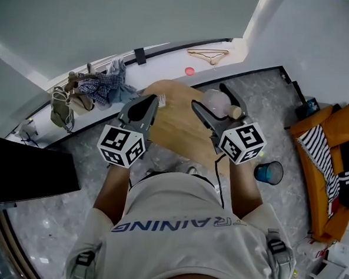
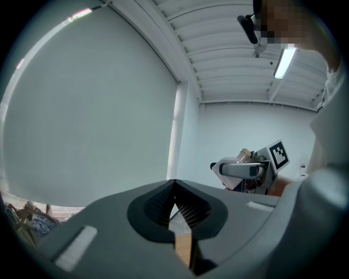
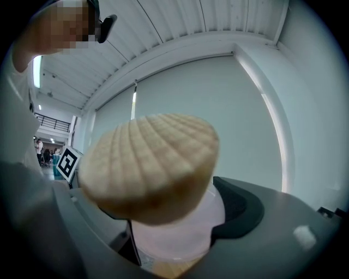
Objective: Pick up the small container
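Right gripper (image 1: 210, 97): your jaws pinch the small container (image 3: 175, 235) by its translucent pink body, its scalloped tan lid (image 3: 150, 163) facing the camera.
Left gripper (image 2: 174, 202): your jaws are pressed together with nothing between them.
Container: held level over the far side of the round wooden table (image 1: 176, 131).

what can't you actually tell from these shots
- What the container holds: right gripper view, its shell-shaped lid fills the frame and the wall is cloudy.
- Whether the container touches the table: head view, its own body hides the base.
- What the blue bucket holds: head view, too small.
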`<action>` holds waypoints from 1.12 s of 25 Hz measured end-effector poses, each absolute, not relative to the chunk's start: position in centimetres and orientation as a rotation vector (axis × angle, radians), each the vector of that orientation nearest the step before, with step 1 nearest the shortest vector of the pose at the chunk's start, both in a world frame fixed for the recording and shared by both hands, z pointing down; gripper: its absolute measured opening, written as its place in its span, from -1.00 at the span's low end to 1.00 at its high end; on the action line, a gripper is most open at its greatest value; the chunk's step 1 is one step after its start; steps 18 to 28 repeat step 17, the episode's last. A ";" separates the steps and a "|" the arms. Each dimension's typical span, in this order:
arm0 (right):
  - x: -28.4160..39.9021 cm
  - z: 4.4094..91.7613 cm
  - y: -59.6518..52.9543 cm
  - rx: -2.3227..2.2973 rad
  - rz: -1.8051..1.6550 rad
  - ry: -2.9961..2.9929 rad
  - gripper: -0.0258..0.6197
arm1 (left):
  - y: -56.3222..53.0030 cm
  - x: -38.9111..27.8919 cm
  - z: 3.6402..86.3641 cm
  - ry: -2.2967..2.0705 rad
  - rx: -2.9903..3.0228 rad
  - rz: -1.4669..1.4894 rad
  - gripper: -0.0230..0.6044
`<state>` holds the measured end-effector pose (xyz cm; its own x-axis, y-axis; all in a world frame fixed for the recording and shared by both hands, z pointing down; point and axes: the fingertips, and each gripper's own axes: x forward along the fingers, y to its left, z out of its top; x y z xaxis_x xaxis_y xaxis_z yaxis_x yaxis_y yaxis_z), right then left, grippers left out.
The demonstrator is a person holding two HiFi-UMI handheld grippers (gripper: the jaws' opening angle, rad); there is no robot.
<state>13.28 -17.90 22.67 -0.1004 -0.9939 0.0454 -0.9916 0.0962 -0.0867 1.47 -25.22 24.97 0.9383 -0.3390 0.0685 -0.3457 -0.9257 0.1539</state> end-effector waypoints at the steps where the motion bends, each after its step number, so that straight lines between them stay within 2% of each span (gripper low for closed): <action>1: 13.3 22.8 -18.0 -2.087 -0.154 2.307 0.42 | -25.2 1.5 25.0 -0.522 2.930 0.062 -0.93; 28: 14.1 23.0 -17.9 -2.089 -0.161 2.307 0.42 | -25.2 2.1 25.0 -0.524 2.923 0.067 -0.93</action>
